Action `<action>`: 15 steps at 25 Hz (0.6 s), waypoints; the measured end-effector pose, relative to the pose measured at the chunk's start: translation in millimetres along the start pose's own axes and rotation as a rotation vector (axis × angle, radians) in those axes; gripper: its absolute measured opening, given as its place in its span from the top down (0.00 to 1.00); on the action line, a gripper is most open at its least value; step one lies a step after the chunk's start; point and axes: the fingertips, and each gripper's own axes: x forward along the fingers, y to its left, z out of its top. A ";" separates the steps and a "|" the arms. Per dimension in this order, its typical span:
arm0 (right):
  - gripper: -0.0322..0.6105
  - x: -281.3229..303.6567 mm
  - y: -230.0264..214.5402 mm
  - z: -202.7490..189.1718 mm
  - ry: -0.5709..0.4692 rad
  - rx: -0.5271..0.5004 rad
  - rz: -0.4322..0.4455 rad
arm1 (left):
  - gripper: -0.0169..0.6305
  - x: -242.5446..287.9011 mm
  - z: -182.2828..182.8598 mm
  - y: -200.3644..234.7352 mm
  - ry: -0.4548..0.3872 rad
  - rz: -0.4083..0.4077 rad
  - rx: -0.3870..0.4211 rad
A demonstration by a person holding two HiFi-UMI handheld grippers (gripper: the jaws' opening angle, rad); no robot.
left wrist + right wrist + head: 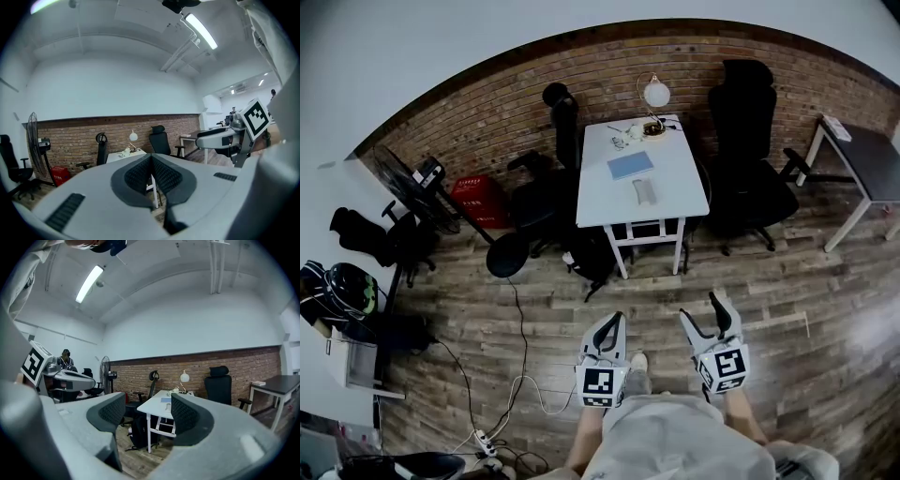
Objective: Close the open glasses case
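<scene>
Grey, small, oblong: probably the glasses case (644,191), too far off to tell lid from base. Lies on the white table (680,197), just this side of the blue notebook (630,166), long axis pointing away. Well ahead of both tools, roughly between their lines, so nearer to neither. Pressed together at the left gripper (615,321); spread and empty at the right gripper (698,307). Needs a walk forward before any reach.

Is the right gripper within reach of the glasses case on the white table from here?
Probably not yet. The right gripper, jaws apart and empty, hangs well short; the glasses case lies on the white table across the wooden floor. The way looks free.
</scene>
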 end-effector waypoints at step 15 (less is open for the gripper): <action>0.48 73.5 -14.5 -9.6 0.044 0.007 -0.042 | 0.97 59.5 -11.6 44.3 0.007 -0.049 -0.021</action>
